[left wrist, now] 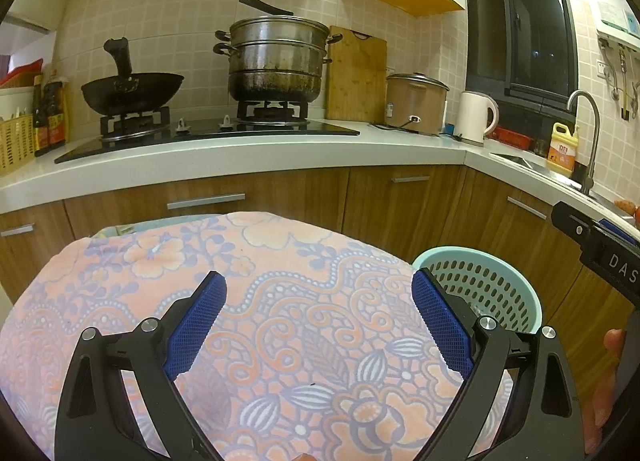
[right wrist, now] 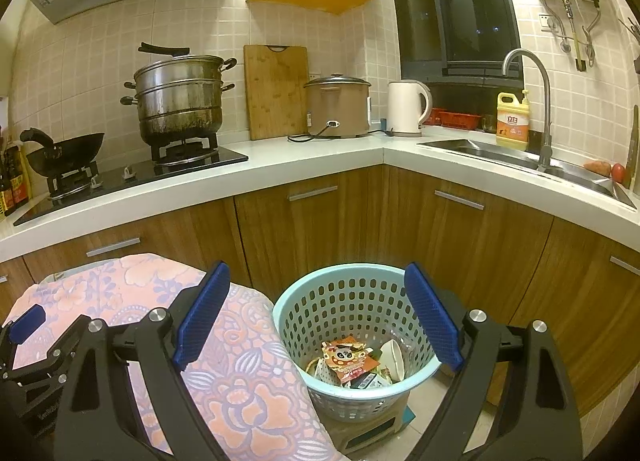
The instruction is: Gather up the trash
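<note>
White letters "DAS" show on the black right gripper body [left wrist: 612, 257] at three o'clock in the left wrist view, while the yellow detergent bottle [right wrist: 512, 123] by the sink carries "立白".

The right gripper [right wrist: 316, 317] hangs wide apart above a blue basket [right wrist: 292, 325] of wrappers [right wrist: 348, 361], which stands just beside the flowered cloth's [right wrist: 240, 373] right edge.
</note>
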Action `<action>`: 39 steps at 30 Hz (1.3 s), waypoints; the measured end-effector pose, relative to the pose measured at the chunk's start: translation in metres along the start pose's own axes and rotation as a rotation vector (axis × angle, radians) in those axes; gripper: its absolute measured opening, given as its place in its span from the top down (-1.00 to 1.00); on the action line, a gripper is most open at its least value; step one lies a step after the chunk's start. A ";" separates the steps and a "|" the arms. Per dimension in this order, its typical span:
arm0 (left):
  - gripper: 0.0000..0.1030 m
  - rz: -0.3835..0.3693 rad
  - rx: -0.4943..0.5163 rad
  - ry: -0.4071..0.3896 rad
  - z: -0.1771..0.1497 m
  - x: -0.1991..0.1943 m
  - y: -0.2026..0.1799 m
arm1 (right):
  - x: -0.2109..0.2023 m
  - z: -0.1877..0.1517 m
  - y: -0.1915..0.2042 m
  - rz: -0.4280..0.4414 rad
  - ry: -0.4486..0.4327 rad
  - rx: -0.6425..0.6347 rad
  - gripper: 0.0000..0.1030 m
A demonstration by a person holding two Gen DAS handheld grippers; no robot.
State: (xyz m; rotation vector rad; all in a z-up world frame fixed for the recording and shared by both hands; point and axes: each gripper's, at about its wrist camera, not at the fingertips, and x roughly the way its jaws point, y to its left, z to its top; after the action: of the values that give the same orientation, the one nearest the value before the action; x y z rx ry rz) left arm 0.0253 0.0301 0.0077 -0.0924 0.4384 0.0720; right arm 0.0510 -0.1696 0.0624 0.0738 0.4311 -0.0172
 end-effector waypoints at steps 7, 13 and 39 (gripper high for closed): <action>-0.77 0.002 -0.007 0.002 -0.001 0.001 -0.001 | 0.000 0.001 0.000 -0.002 -0.001 -0.001 -0.64; -0.77 -0.003 -0.014 0.003 -0.001 0.003 0.000 | 0.001 0.002 -0.001 -0.010 -0.001 -0.003 -0.64; -0.77 -0.006 -0.016 0.003 -0.002 0.003 -0.001 | -0.002 -0.002 -0.004 -0.019 0.003 0.005 -0.64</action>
State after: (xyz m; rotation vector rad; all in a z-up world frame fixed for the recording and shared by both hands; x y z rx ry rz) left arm 0.0276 0.0290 0.0050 -0.1094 0.4410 0.0692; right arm 0.0486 -0.1732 0.0615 0.0746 0.4349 -0.0369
